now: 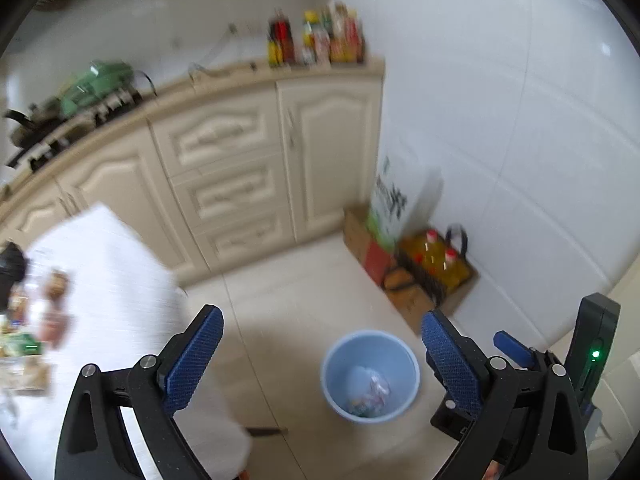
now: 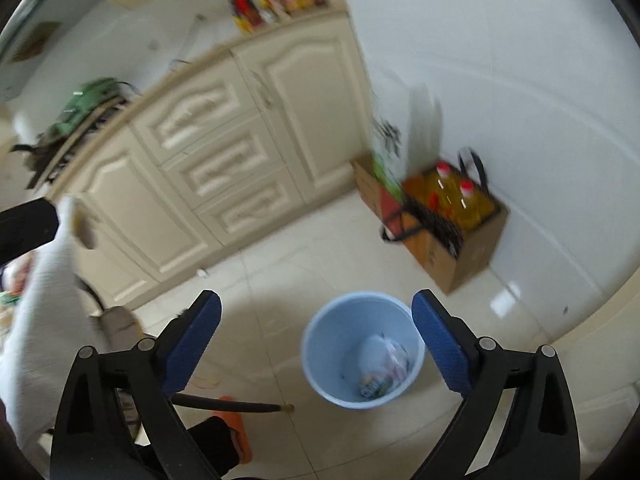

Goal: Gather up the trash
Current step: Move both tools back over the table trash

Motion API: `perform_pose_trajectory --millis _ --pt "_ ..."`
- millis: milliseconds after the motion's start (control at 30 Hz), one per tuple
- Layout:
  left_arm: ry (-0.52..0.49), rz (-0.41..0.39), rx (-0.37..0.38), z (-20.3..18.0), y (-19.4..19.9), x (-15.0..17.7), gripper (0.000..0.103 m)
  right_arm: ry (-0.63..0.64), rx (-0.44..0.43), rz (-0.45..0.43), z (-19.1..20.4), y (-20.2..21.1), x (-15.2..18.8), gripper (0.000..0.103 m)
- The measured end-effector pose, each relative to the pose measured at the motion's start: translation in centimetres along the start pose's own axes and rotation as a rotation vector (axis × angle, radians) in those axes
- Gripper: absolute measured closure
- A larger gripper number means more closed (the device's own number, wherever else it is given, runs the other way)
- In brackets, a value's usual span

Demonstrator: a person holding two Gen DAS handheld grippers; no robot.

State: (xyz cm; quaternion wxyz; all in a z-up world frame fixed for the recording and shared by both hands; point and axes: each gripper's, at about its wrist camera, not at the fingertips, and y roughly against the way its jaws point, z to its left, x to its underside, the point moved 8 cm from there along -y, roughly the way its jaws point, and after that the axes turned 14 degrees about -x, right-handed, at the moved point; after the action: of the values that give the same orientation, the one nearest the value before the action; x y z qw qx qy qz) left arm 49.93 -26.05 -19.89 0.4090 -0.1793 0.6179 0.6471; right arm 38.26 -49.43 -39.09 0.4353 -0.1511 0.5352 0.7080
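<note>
Left gripper (image 1: 322, 354) fingers apart, nothing between | right gripper (image 2: 316, 336) fingers apart, nothing between | light blue trash bin (image 1: 408, 354) (image 2: 320, 336) on tiled floor (image 1: 304, 288) below both, crumpled wrappers (image 1: 370, 394) (image 2: 382, 372) at its bottom | cardboard box (image 2: 468, 256) of oil bottles near, against wall

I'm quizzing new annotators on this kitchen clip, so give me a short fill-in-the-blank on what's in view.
1. The light blue bin stands on the tiled ____.
2. Both the left tool and the right tool have their jaws ____.
3. The oil bottles with red caps sit in a cardboard ____.
4. Crumpled trash lies ____ the bin.

Missing words: floor; open; box; inside
</note>
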Motion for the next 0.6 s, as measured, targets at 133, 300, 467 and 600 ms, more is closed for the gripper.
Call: perform_pose_trajectory --millis 133,300,467,600 --pt "0.051 -0.102 -0.056 6.2 6.4 1.2 0.001 0.126 -0.076 -0.040 7.7 3.2 -1.8 0.001" --pt "0.125 -0.131 -0.206 16.0 11.1 5.6 0.001 0.261 -0.165 -0.042 16.7 4.5 -1.7 0.000" --pt "0.242 -0.058 -0.360 26.4 11.3 11.6 0.001 0.384 -0.236 0.016 24.9 2.7 0.3 0.000" --pt "0.327 0.028 -0.431 31.8 10.4 15.4 0.001 0.481 -0.298 0.088 30.4 -0.2 2.6 0.000"
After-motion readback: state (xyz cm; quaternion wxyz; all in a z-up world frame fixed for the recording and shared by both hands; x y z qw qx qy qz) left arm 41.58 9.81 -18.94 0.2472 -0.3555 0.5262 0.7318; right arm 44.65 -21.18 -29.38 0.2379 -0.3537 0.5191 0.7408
